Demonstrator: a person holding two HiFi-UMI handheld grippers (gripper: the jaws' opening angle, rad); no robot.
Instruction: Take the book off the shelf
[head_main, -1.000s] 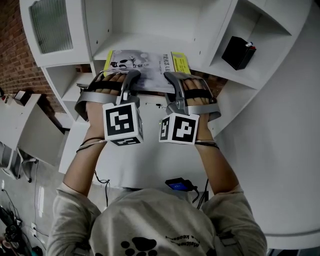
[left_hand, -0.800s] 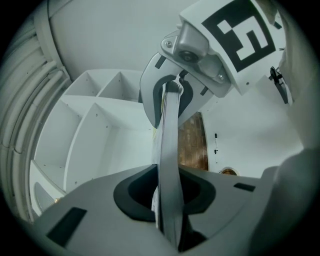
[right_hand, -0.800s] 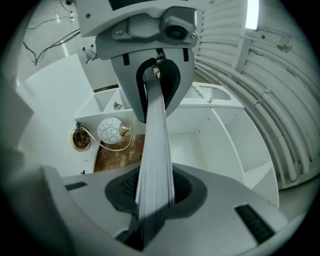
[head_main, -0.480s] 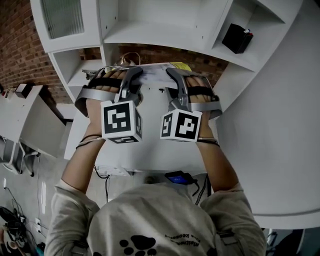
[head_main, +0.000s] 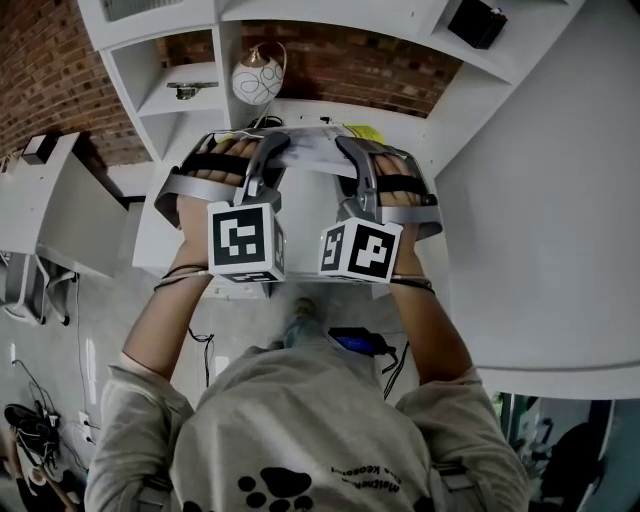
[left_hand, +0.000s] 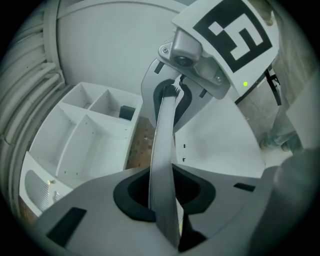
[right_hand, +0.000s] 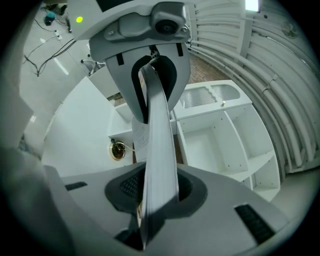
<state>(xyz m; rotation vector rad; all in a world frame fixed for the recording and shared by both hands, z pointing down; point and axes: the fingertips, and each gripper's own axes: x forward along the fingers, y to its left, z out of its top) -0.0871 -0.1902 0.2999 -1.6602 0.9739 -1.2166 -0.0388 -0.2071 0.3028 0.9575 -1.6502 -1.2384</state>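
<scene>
head view: thin, flat, pale book (head_main: 316, 150)

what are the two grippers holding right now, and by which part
The book: the left gripper is clamped on its left end, the right gripper on its right end.

round patterned ornament (head_main: 258, 80), black box (head_main: 478, 19), brick wall (head_main: 345, 62)

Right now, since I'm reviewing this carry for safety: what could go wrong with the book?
The book is pinched only at two opposite edges, by the left hand-held gripper and the right hand-held gripper. If the hands drift apart or twist, it could slip or bend. The round ornament on the shelf beyond it might get bumped.
</scene>
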